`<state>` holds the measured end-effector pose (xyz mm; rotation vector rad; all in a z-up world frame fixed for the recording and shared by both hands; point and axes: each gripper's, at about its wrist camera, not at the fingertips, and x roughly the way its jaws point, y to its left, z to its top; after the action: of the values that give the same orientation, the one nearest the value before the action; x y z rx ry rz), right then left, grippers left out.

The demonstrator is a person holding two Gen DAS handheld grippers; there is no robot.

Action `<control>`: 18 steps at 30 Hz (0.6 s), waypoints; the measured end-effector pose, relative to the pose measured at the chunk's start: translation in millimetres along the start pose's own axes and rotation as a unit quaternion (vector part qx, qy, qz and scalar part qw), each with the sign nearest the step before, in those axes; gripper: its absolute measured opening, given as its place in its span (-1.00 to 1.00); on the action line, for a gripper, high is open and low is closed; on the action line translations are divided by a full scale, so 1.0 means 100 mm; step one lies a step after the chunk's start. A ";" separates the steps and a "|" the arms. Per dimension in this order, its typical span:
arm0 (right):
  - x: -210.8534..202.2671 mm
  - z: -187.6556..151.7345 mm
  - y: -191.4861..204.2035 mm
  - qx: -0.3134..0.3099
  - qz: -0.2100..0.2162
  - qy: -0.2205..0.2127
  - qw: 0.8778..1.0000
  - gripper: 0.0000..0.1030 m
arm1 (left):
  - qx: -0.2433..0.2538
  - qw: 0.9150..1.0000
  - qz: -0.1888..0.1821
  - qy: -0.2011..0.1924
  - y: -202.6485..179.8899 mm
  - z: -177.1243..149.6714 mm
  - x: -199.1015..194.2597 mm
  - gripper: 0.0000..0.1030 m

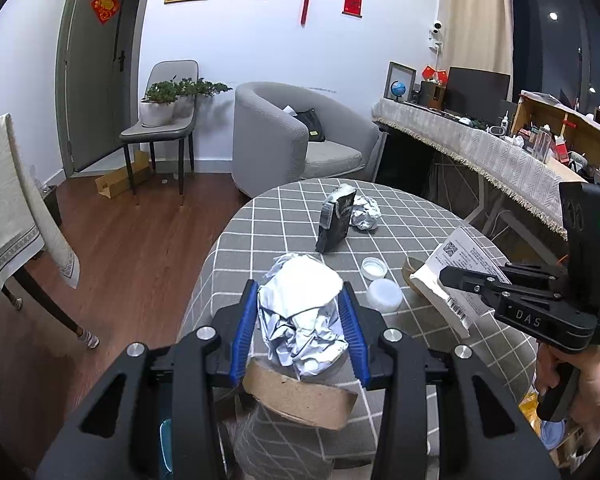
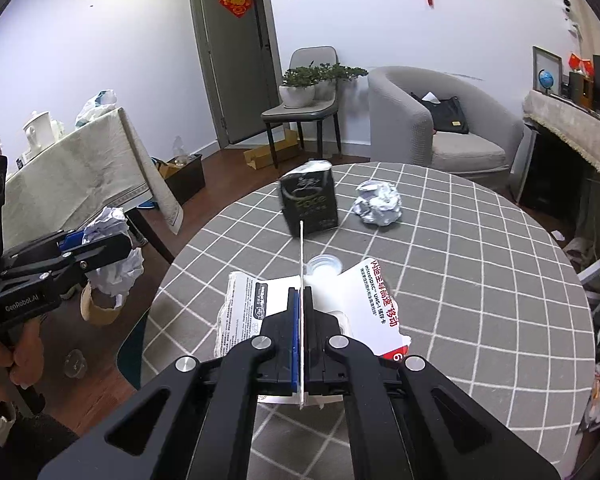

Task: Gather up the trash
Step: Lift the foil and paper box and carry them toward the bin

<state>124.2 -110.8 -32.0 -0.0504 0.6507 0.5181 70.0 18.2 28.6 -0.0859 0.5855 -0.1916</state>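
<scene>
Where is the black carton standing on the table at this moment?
The black carton stands upright at the far side of the round checked table, just left of a crumpled paper ball in both views, beyond the clear plastic lid.

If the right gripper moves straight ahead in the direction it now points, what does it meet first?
Probably the clear plastic lid on the checked tablecloth, then the black carton; depth is unclear. The right gripper holds a flat paper package.

even, bright indoor light, sharp focus, strong fisheye bending and dark corners at edges.
</scene>
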 end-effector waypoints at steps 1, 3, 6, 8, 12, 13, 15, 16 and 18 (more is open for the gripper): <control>0.00 -0.01 0.02 0.000 0.000 0.000 1.000 -0.98 | -0.001 1.000 0.001 0.001 0.01 -0.01 -0.01 -0.16; -0.01 -0.03 0.04 0.004 0.001 0.000 1.000 -0.98 | -0.004 1.000 0.001 0.002 0.03 -0.04 -0.01 -0.16; -0.01 -0.03 0.04 0.009 0.003 -0.001 1.000 -0.98 | -0.013 1.000 -0.002 0.005 0.05 -0.05 0.00 -0.16; -0.01 -0.03 0.06 0.010 0.007 -0.002 1.000 -0.98 | -0.013 1.000 -0.003 0.005 0.06 -0.07 -0.02 -0.16; 0.06 -0.01 0.19 0.006 0.018 -0.001 1.000 -0.98 | -0.008 1.000 0.006 0.008 0.10 -0.09 -0.05 -0.16; 0.08 0.00 0.24 0.003 0.022 -0.002 1.000 -0.98 | -0.008 1.000 0.007 0.008 0.13 -0.10 -0.06 -0.16; 0.10 0.03 0.33 -0.003 0.029 -0.002 1.000 -0.98 | -0.008 1.000 0.011 0.008 0.18 -0.11 -0.08 -0.16; 0.11 0.04 0.38 -0.005 0.032 -0.003 0.999 -0.98 | -0.008 1.000 0.012 0.008 0.19 -0.11 -0.09 -0.16; 0.15 0.04 0.48 -0.010 0.038 -0.002 0.999 -0.98 | -0.007 1.000 0.015 0.009 0.25 -0.13 -0.11 -0.16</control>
<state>113.9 -61.9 -31.6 -0.0436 0.6453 0.5985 57.5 44.8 21.0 -0.0896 0.6062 -0.1587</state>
